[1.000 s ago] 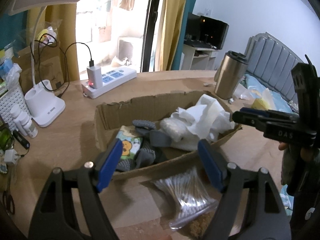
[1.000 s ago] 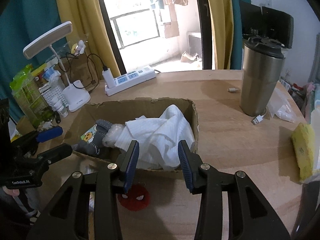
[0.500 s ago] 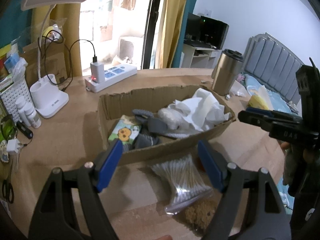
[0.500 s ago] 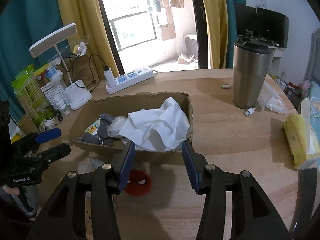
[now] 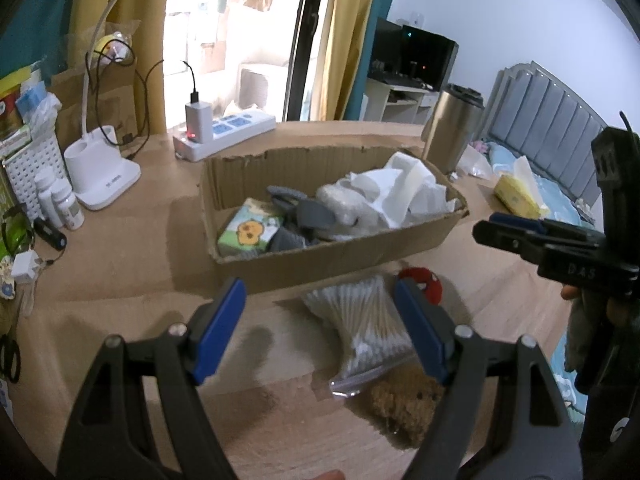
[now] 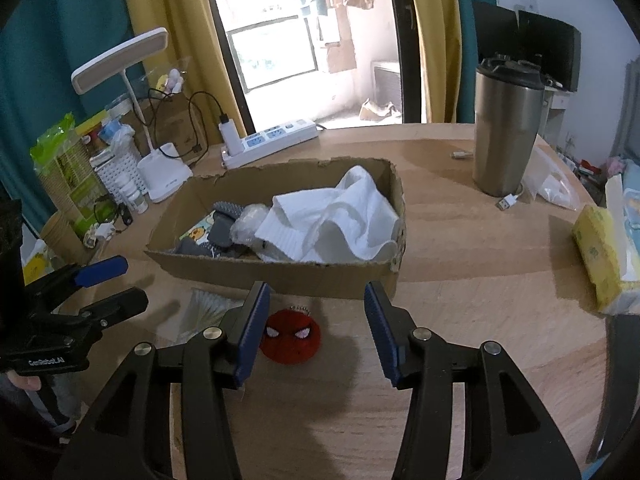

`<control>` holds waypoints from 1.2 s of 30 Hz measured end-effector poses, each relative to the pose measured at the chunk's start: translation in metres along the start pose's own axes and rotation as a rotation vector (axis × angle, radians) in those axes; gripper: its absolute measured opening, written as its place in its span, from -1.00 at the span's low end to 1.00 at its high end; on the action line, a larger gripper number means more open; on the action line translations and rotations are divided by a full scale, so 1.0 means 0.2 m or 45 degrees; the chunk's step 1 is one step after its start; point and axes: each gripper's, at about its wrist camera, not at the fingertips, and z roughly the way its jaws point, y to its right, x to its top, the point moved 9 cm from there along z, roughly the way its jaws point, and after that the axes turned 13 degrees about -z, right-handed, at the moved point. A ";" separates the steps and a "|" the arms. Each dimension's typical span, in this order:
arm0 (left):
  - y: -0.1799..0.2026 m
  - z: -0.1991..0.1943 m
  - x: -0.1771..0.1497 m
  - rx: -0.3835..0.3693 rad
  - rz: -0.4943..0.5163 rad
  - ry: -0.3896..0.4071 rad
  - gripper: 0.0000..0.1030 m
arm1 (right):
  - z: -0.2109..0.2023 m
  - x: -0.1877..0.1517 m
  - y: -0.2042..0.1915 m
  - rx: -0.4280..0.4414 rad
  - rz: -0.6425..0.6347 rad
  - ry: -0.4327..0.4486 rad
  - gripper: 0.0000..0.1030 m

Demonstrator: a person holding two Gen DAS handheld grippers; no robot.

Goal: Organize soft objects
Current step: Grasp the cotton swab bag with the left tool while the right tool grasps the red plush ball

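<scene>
Landmark: a shallow brown cardboard box [image 6: 280, 276] with torn edges sits on the light wooden table [image 6: 460, 248].
Box contents: a crumpled white cloth [image 6: 332, 220] fills the end nearest the steel tumbler; grey knitted pieces [image 5: 304, 216] and a small pack printed with a yellow cartoon face [image 5: 250, 232] lie at the other end.
Red toy: a round red plush with white spider-mask eyes [image 6: 290, 336] lies on the table just in front of the box's near wall, outside it.
Swab bag: a clear plastic bag of white cotton swabs [image 5: 368, 328] lies in front of the box, beside the red toy.
Brown toy: a fuzzy brown plush [image 5: 404, 404] lies further from the box than the swab bag, touching the bag's near end.
Left gripper [image 5: 320, 332]: blue-padded jaws spread apart and empty, above the swab bag in front of the box.
Right gripper [image 6: 316, 328]: jaws parted, holding nothing, above the red toy.
Tumbler: a tall brushed-steel tumbler with a black lid [image 6: 506, 140] stands upright behind the box's cloth end, apart from it.
Power strip: a white power strip with blue sockets [image 6: 272, 140] lies behind the box.
</scene>
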 end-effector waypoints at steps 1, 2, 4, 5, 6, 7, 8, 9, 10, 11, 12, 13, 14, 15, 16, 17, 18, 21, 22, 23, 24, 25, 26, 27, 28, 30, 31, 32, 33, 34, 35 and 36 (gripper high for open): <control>0.00 0.01 -0.01 0.001 0.000 -0.006 0.53 | 0.00 -0.01 0.00 0.003 0.002 -0.001 0.01; 0.00 0.02 -0.02 0.001 0.000 -0.014 0.53 | 0.01 -0.01 0.00 0.004 0.003 -0.002 0.01; 0.02 0.04 -0.03 0.000 0.005 -0.030 0.53 | 0.01 -0.03 0.00 0.006 0.006 -0.007 0.01; 0.03 0.05 -0.04 -0.001 0.008 -0.036 0.53 | 0.02 -0.04 0.01 0.007 0.010 -0.010 0.02; 0.04 0.06 -0.05 -0.003 0.012 -0.043 0.53 | 0.02 -0.05 0.02 0.009 0.015 -0.013 0.02; 0.05 0.07 -0.05 -0.004 0.018 -0.052 0.53 | 0.03 -0.05 0.02 0.010 0.020 -0.016 0.02; 0.06 0.08 -0.06 -0.004 0.024 -0.061 0.53 | 0.04 -0.06 0.04 0.011 0.028 -0.020 0.02; 0.07 0.10 -0.07 -0.004 0.030 -0.069 0.53 | 0.04 -0.07 0.04 0.012 0.033 -0.022 0.02; 0.09 0.11 -0.08 -0.004 0.037 -0.079 0.53 | 0.04 -0.07 0.06 0.012 0.040 -0.024 0.02; 0.10 0.12 -0.08 -0.004 0.040 -0.086 0.53 | 0.04 -0.08 0.07 0.011 0.044 -0.024 0.02; 0.11 0.14 -0.09 -0.004 0.044 -0.094 0.53 | 0.05 -0.09 0.09 0.012 0.052 -0.025 0.02; 0.13 0.16 -0.10 -0.003 0.051 -0.107 0.53 | 0.05 -0.10 0.10 0.012 0.058 -0.025 0.02; 0.14 0.17 -0.10 -0.002 0.057 -0.116 0.53 | 0.05 -0.10 0.12 0.012 0.068 -0.025 0.02; 0.15 0.20 -0.11 0.001 0.064 -0.129 0.53 | 0.05 -0.11 0.13 0.013 0.074 -0.026 0.02; 0.16 0.23 -0.13 0.014 0.073 -0.149 0.53 | 0.06 -0.12 0.14 0.014 0.080 -0.027 0.02; 0.16 0.25 -0.14 0.024 0.075 -0.163 0.53 | 0.06 -0.13 0.16 0.016 0.088 -0.029 0.02; 0.16 0.27 -0.15 0.033 0.076 -0.179 0.53 | 0.06 -0.14 0.17 0.019 0.094 -0.030 0.02; 0.17 0.34 -0.17 0.072 0.089 -0.225 0.53 | 0.07 -0.16 0.20 0.025 0.112 -0.037 0.02; 0.17 0.35 -0.18 0.083 0.094 -0.235 0.53 | 0.08 -0.17 0.21 0.027 0.116 -0.038 0.02; 0.18 0.37 -0.18 0.096 0.099 -0.243 0.53 | 0.09 -0.17 0.22 0.028 0.121 -0.041 0.02; 0.18 0.38 -0.18 0.107 0.103 -0.248 0.53 | 0.09 -0.18 0.23 0.031 0.127 -0.043 0.02; 0.18 0.39 -0.19 0.123 0.111 -0.253 0.53 | 0.10 -0.18 0.24 0.034 0.131 -0.045 0.02; 0.17 0.40 -0.19 0.134 0.118 -0.254 0.53 | 0.11 -0.19 0.24 0.041 0.136 -0.048 0.02; 0.17 0.40 -0.19 0.149 0.127 -0.253 0.53 | 0.11 -0.19 0.24 0.046 0.135 -0.050 0.02; 0.17 0.41 -0.20 0.169 0.133 -0.257 0.51 | 0.12 -0.18 0.23 0.052 0.132 -0.053 0.02; 0.15 0.43 -0.21 0.191 0.134 -0.269 0.51 | 0.13 -0.18 0.22 0.067 0.125 -0.055 0.02; 0.14 0.43 -0.22 0.198 0.132 -0.275 0.48 | 0.14 -0.18 0.20 0.075 0.119 -0.057 0.02; 0.13 0.43 -0.22 0.194 0.129 -0.275 0.31 | 0.15 -0.17 0.18 0.086 0.109 -0.059 0.02; 0.13 0.42 -0.22 0.190 0.129 -0.273 0.19 | 0.16 -0.17 0.17 0.094 0.103 -0.061 0.02; 0.13 0.42 -0.22 0.183 0.130 -0.277 0.09 | 0.16 -0.16 0.15 0.103 0.096 -0.063 0.02; 0.13 0.42 -0.23 0.182 0.132 -0.282 0.05 | 0.17 -0.16 0.13 0.114 0.085 -0.067 0.02; 0.13 0.42 -0.23 0.178 0.135 -0.281 0.02 | 0.18 -0.15 0.10 0.123 0.077 -0.071 0.02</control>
